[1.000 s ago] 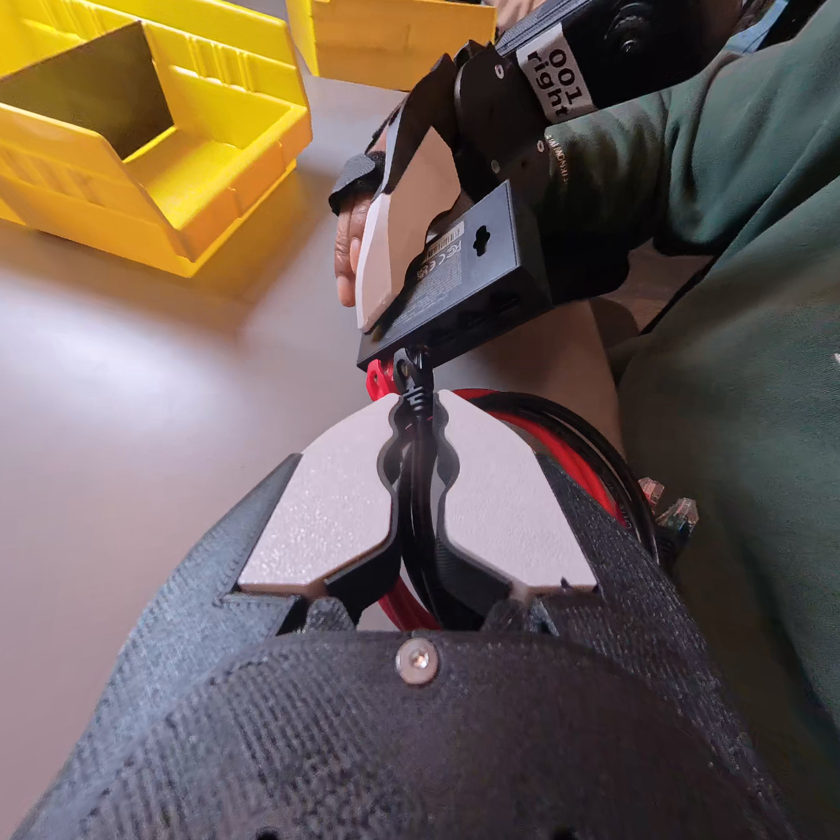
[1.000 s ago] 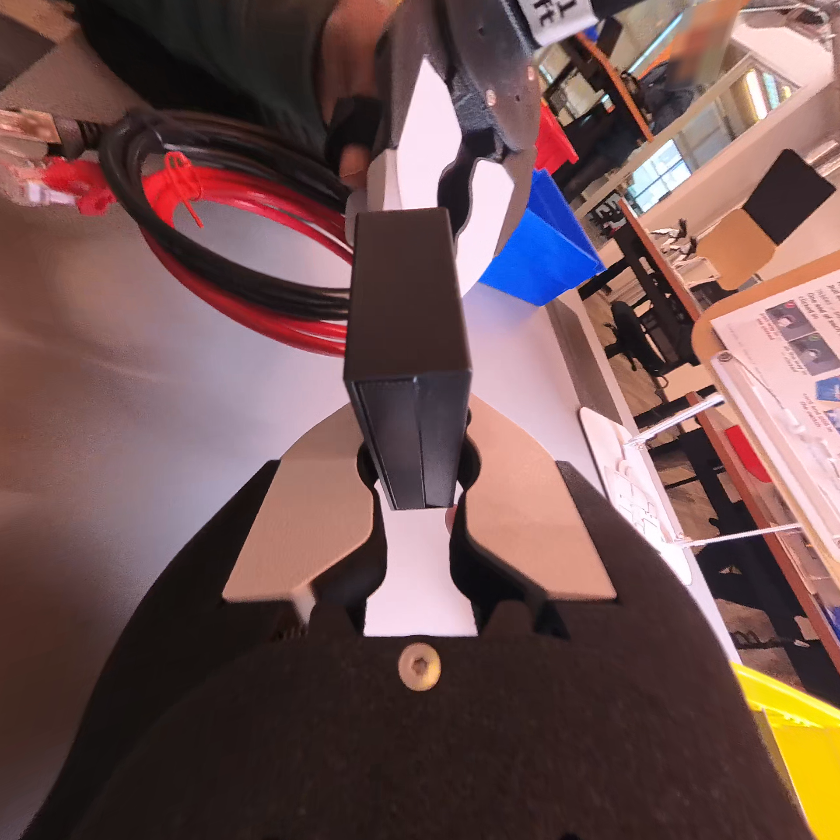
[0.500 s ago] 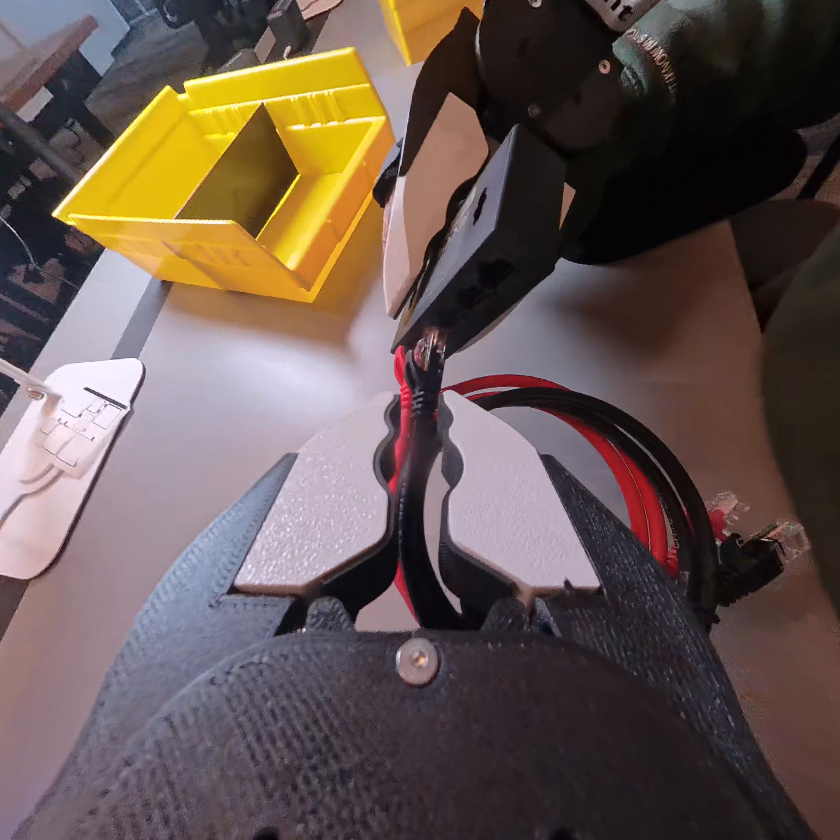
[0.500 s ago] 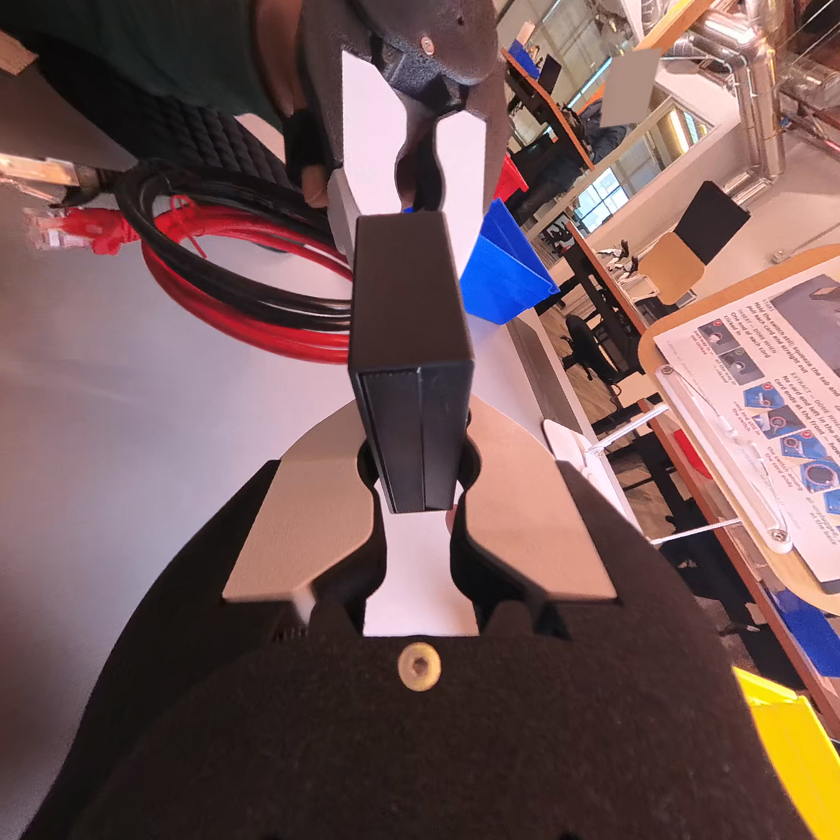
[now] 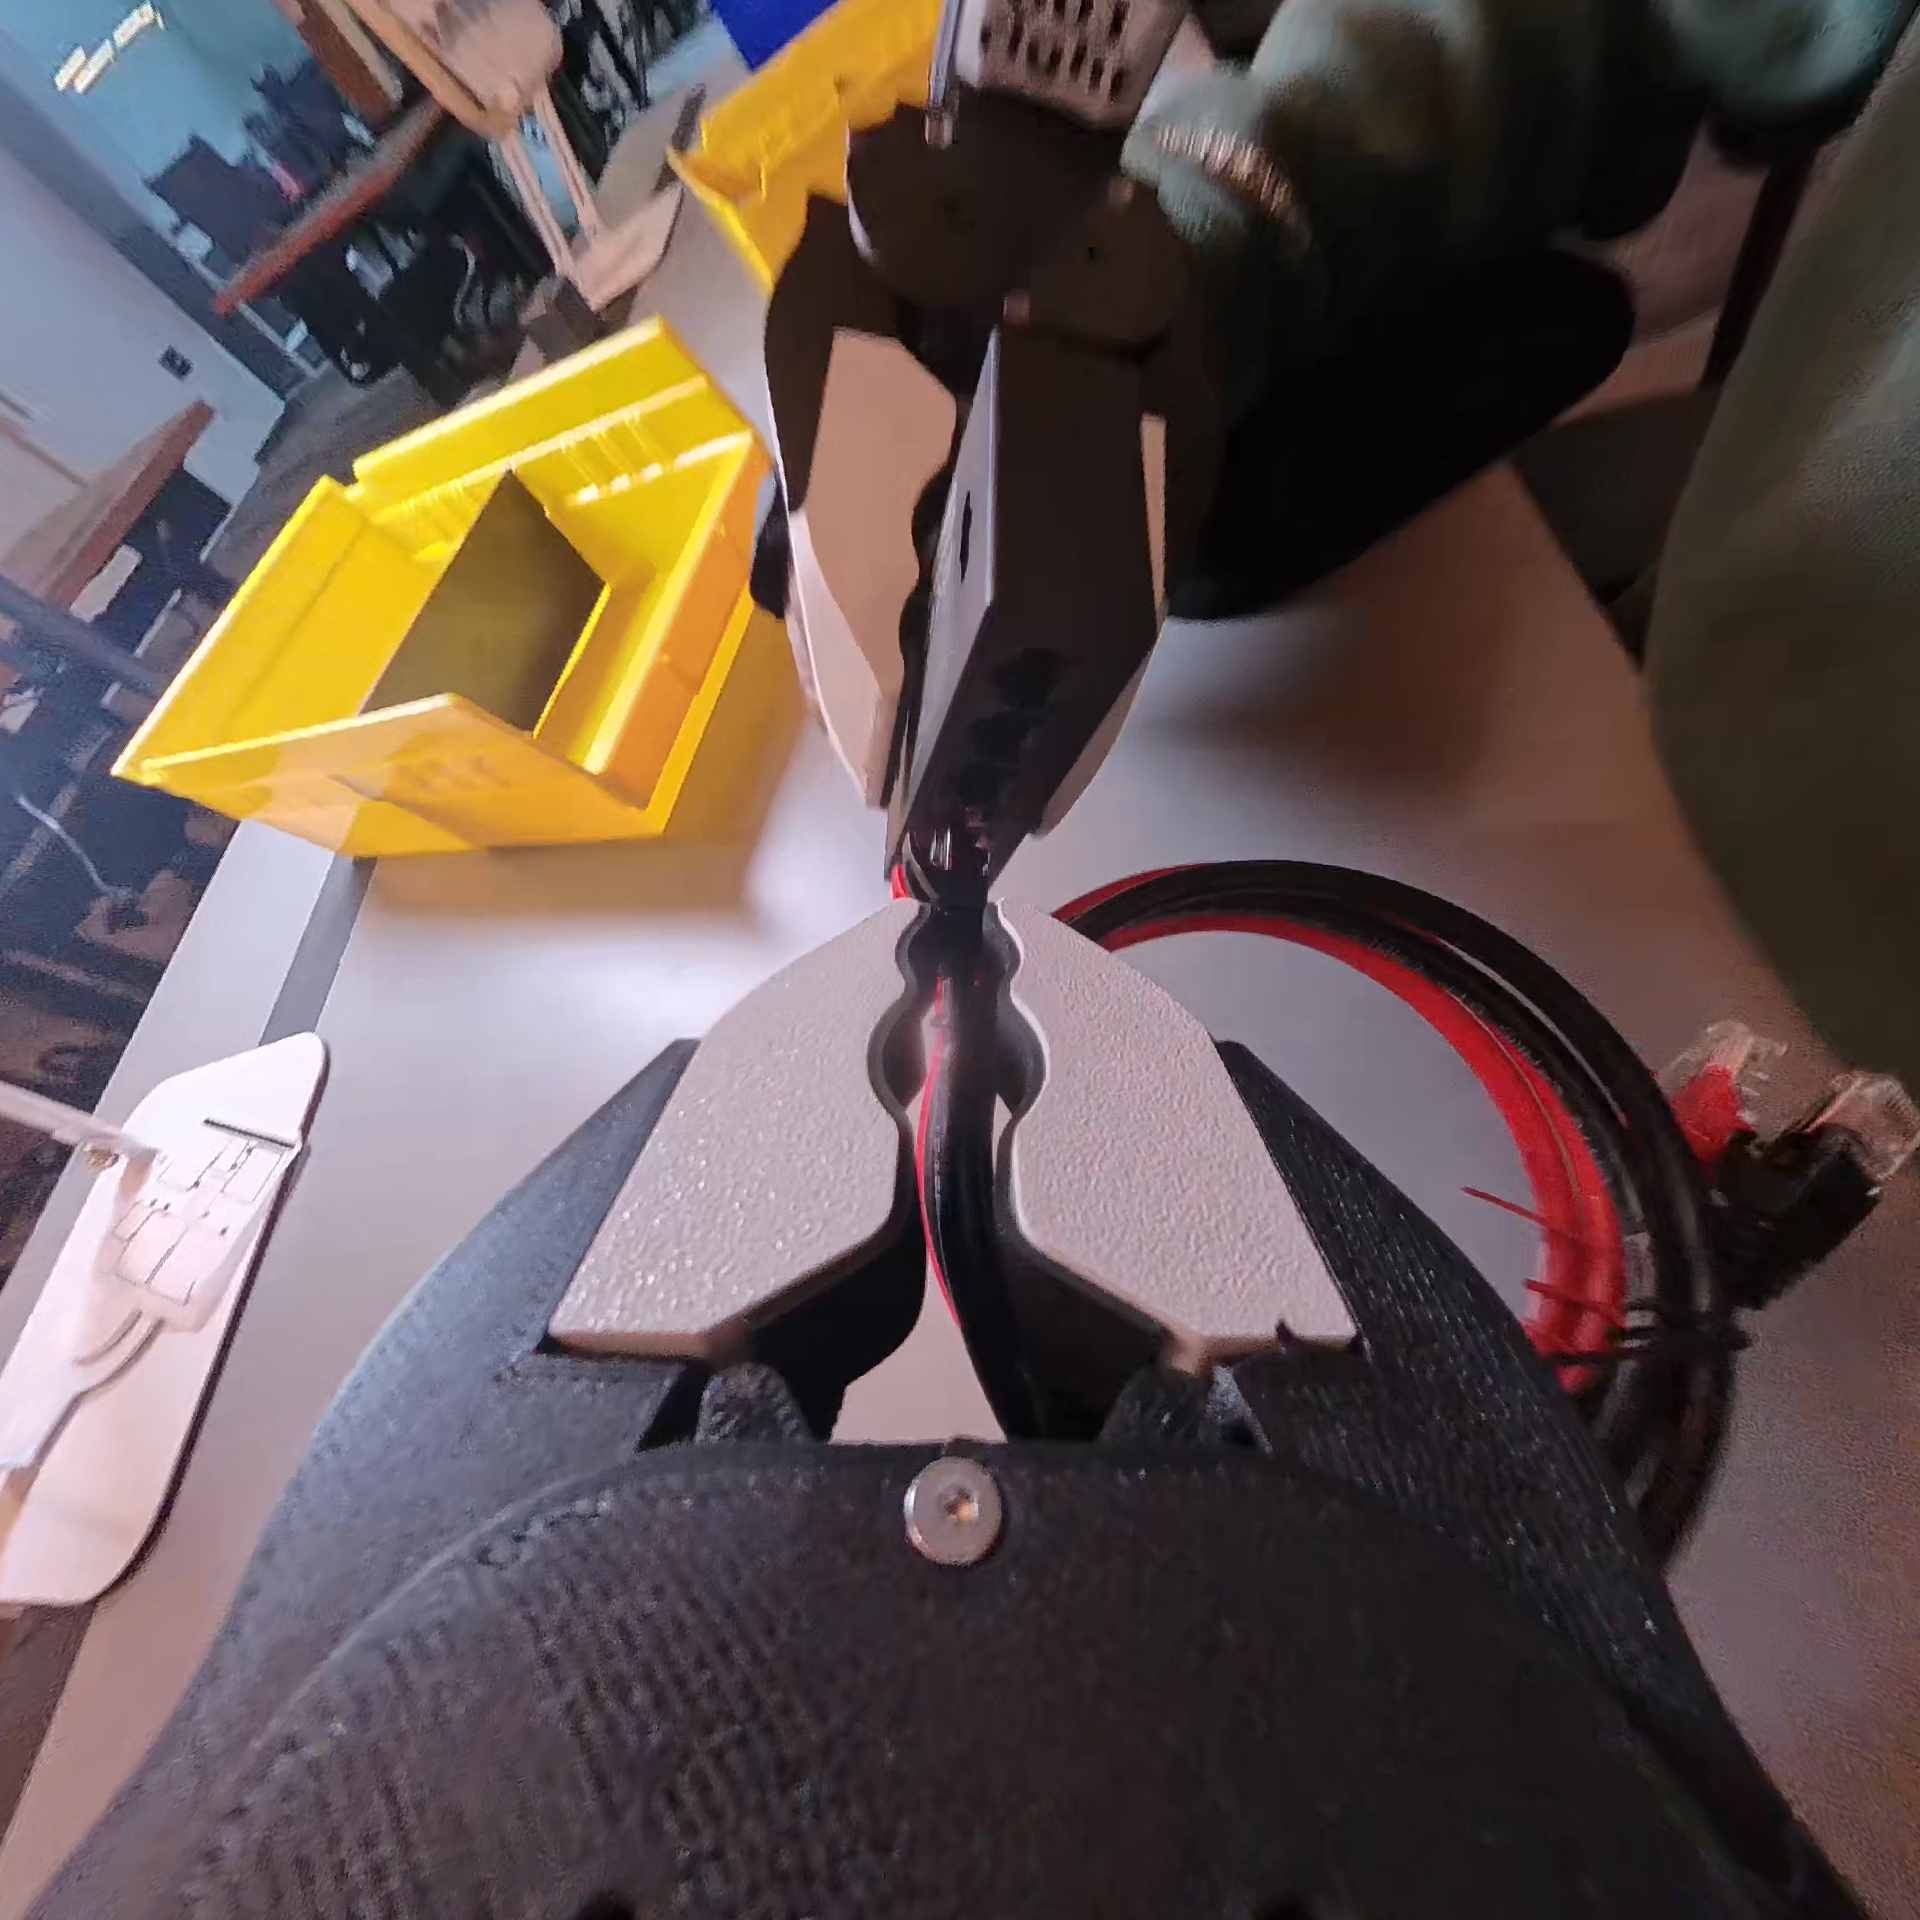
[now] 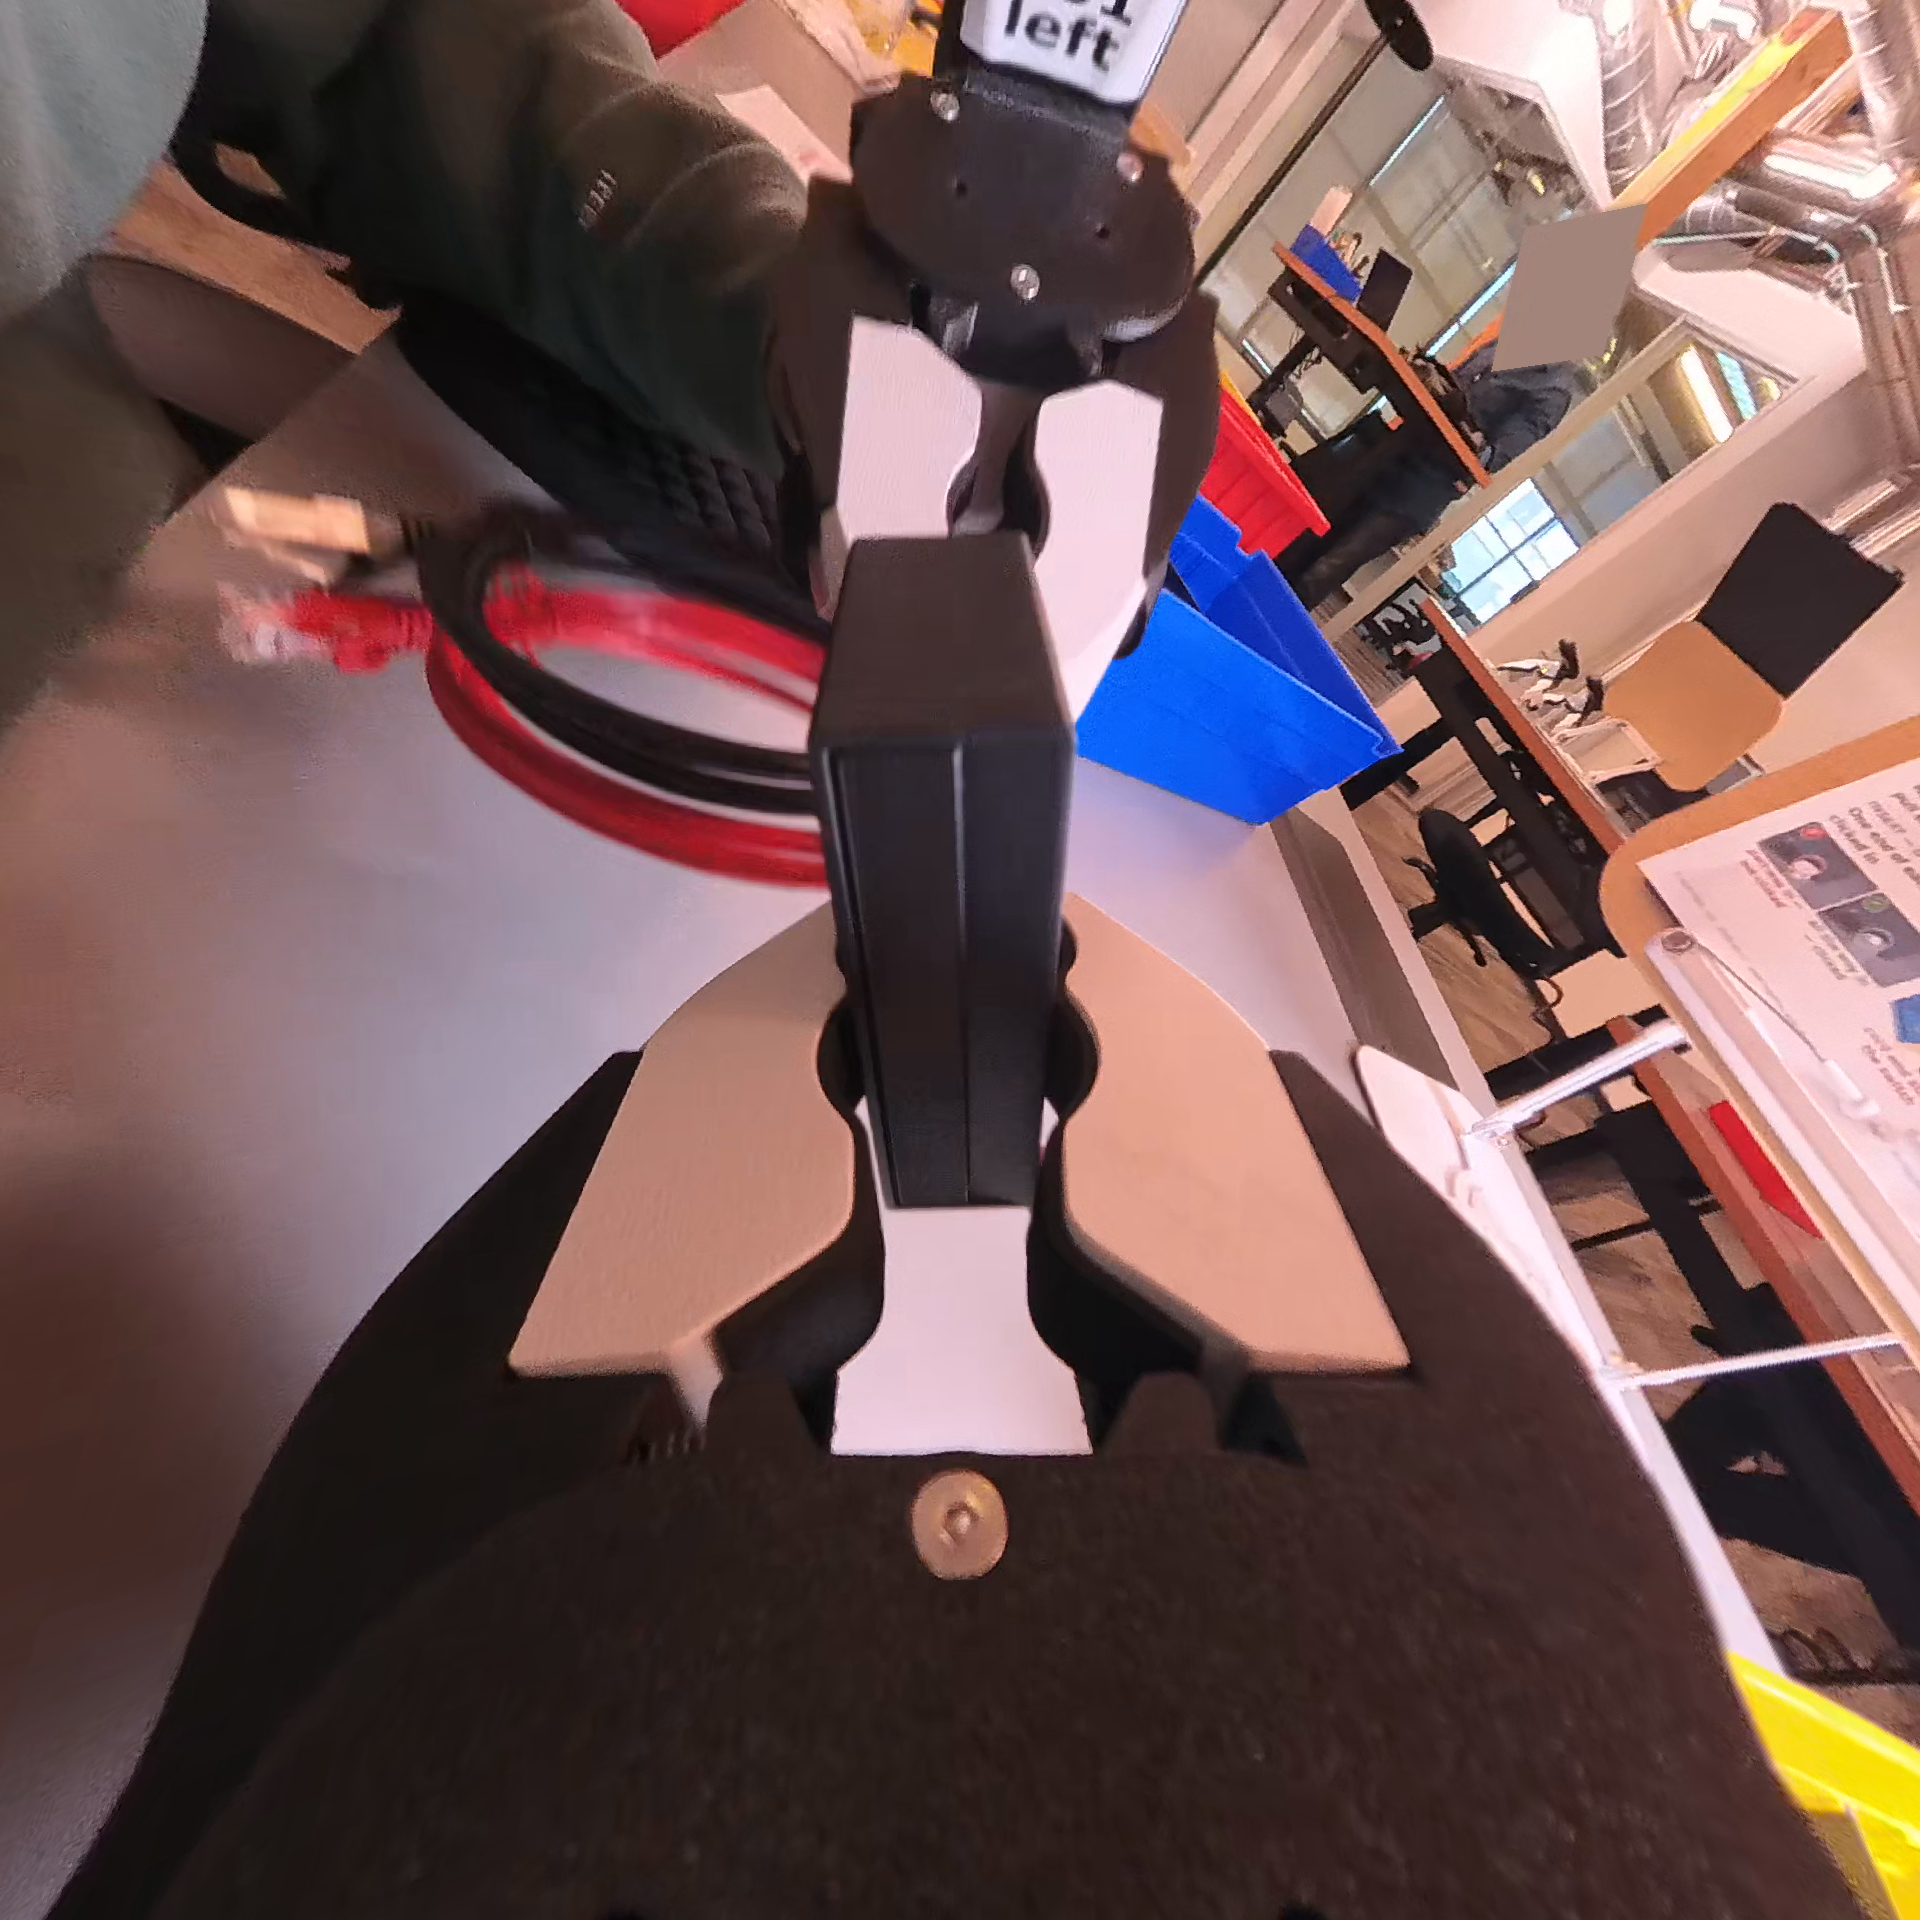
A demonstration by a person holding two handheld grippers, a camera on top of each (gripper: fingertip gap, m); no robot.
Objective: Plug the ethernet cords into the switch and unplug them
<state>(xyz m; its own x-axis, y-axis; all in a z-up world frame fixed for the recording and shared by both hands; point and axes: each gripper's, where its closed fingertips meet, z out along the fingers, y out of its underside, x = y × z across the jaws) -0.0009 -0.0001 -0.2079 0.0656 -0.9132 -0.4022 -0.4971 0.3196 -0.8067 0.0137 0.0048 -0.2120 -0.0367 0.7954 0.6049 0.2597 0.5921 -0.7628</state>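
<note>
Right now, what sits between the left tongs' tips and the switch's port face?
Only the black cord's plug, bridging left tongs and switch; left wrist view shows it.

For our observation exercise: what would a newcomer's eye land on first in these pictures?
Centre frame, the right gripper clamps a black switch while the left gripper pinches a black cord at its port edge. Behind sit red and black cable coils and a bright yellow bin.
</note>
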